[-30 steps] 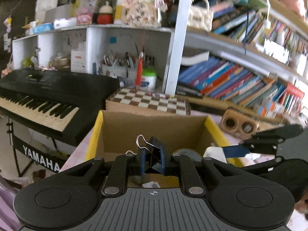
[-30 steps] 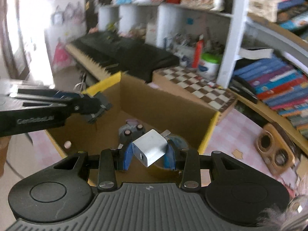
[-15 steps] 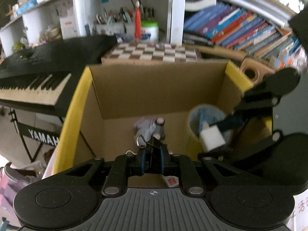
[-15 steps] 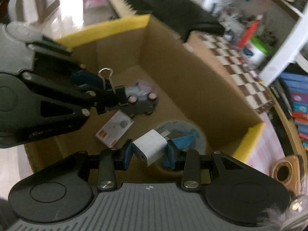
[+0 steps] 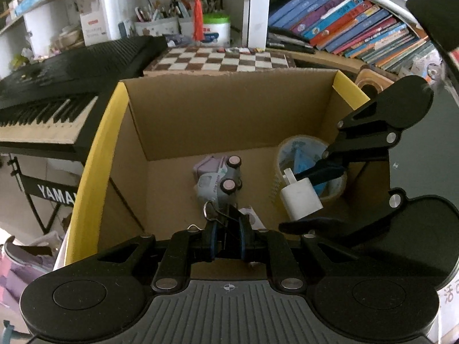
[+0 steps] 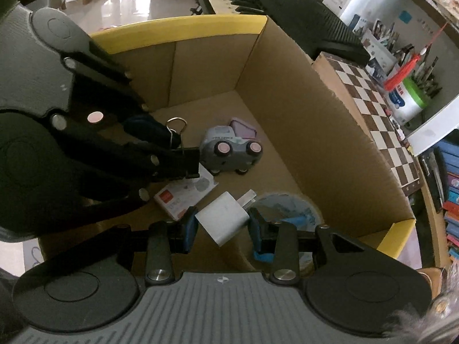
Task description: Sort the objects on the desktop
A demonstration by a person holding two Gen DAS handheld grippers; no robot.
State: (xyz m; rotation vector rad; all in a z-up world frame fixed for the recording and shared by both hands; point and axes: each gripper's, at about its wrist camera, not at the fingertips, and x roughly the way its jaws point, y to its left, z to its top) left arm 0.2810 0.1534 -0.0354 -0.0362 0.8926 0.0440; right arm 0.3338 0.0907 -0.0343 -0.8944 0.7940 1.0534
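Inside the cardboard box (image 5: 229, 120), both grippers are hanging above the floor of it. The left gripper (image 5: 226, 242) is pinching a black binder clip (image 5: 229, 220), while the right gripper (image 6: 222, 226) is clamping a white charger plug (image 6: 223, 216). Below them, a toy car (image 6: 229, 150) is lying on its side, a small card (image 6: 183, 195) beside it and a tape roll (image 5: 309, 166) near the corner.

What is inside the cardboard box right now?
On the floor of the cardboard box lie a toy car on its side, a tape roll and a small white card. Both grippers hide part of the floor.
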